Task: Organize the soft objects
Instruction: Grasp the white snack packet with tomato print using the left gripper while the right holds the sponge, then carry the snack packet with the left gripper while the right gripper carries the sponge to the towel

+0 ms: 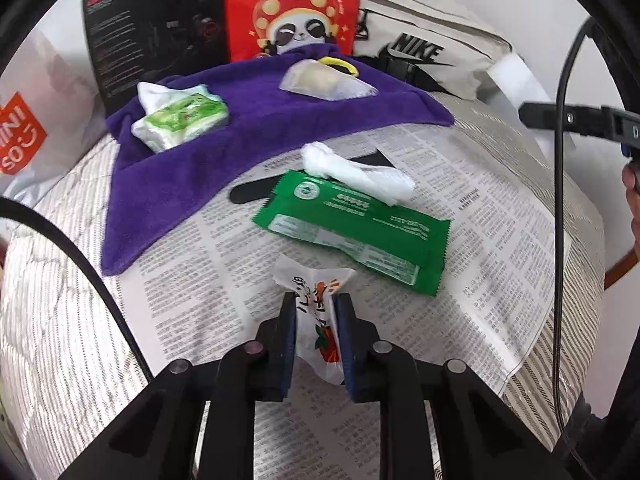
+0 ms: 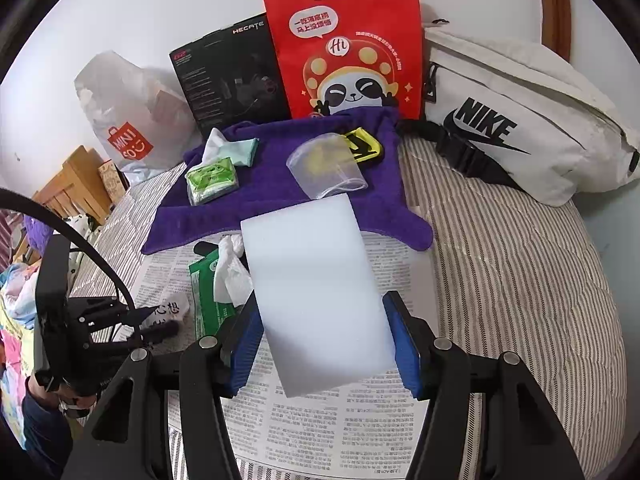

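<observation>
My left gripper (image 1: 316,304) is shut on a white snack packet (image 1: 316,280) with orange and red print, low over the newspaper (image 1: 200,260). My right gripper (image 2: 322,300) is shut on a white sponge block (image 2: 308,248), its blue pads pressing both long sides. On the newspaper lie a green wrapper (image 1: 352,228) and a crumpled white tissue (image 1: 356,172). Behind them is a purple towel (image 2: 272,200) carrying a green tissue pack (image 2: 212,178), a clear plastic cup (image 2: 328,164) and a yellow-black item (image 2: 362,144). In the right wrist view the left gripper (image 2: 156,320) appears at the left.
A red paper bag (image 2: 344,52), a black box (image 2: 232,76), a white Nike bag (image 2: 520,120) and a Miniso bag (image 2: 128,120) stand along the wall. Striped bedding (image 2: 520,280) lies under the newspaper. A black cable (image 1: 558,200) hangs at the right.
</observation>
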Available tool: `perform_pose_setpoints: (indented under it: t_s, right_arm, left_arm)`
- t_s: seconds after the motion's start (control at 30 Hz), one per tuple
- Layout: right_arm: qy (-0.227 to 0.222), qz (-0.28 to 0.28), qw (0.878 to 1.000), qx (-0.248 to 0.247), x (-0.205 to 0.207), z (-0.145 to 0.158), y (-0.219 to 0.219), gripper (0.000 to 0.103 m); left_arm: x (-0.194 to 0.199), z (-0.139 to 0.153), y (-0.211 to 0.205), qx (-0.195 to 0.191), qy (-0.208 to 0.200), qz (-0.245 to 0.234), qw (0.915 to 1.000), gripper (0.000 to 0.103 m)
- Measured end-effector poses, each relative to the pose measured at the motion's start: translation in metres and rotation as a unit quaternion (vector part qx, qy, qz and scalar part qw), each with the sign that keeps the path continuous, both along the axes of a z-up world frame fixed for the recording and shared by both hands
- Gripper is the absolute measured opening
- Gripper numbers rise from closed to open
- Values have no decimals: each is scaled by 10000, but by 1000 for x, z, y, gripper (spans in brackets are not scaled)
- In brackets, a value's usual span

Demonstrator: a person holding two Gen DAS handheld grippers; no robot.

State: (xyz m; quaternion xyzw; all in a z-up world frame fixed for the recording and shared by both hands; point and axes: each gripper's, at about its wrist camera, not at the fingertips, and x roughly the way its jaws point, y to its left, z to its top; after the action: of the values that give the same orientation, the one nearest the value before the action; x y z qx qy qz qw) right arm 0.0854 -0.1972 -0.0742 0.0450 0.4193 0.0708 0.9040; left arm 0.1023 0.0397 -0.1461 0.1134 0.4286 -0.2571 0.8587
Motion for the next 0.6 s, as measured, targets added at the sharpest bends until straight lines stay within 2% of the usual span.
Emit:
perform_pose_setpoints:
  t_s: [0.6]
  right_arm:
    - [202,292,9994,24,14,-15,22,59]
  left_arm:
    - [18,26,23,-394,-83,533,9978,18]
